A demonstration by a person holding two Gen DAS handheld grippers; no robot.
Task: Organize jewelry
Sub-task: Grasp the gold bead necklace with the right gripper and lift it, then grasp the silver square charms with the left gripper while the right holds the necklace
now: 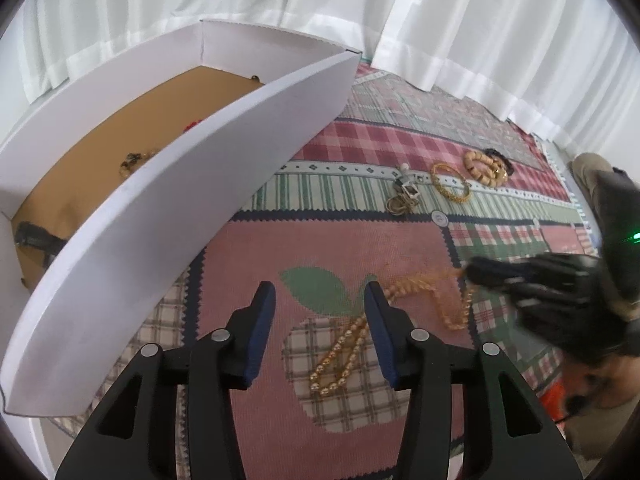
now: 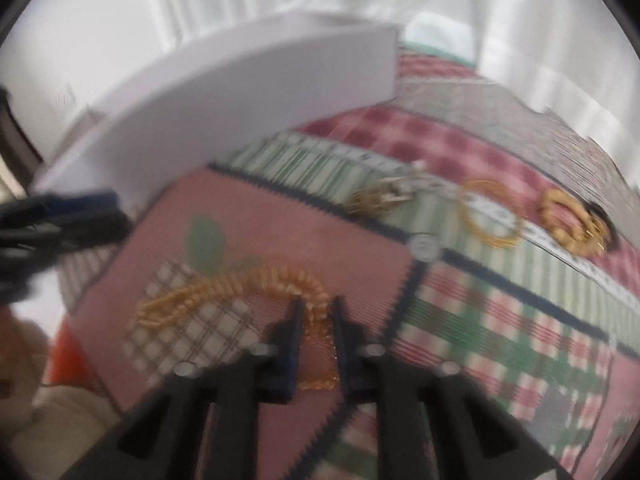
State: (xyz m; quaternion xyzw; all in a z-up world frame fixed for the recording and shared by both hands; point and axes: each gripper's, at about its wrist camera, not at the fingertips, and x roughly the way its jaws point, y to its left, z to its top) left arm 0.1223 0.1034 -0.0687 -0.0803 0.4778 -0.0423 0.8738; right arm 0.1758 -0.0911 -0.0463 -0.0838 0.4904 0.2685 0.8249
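White box (image 1: 192,184) at left on the patchwork cloth (image 1: 256,264); gold bead necklace (image 1: 340,360) on the apple patch. I would lift slowly so the strand trails clear. Right hand-held gripper (image 2: 316,312), pitched steeply down, pinches the necklace; left hand-held gripper (image 1: 320,300) half open, empty.

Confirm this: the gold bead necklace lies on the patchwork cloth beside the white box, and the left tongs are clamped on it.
One thing is wrong. The left tongs stand open over the gold bead necklace, gripping nothing, as the left wrist view shows. It is the right tongs that have closed around the necklace's far end. The necklace does lie on the patchwork cloth beside the white box.
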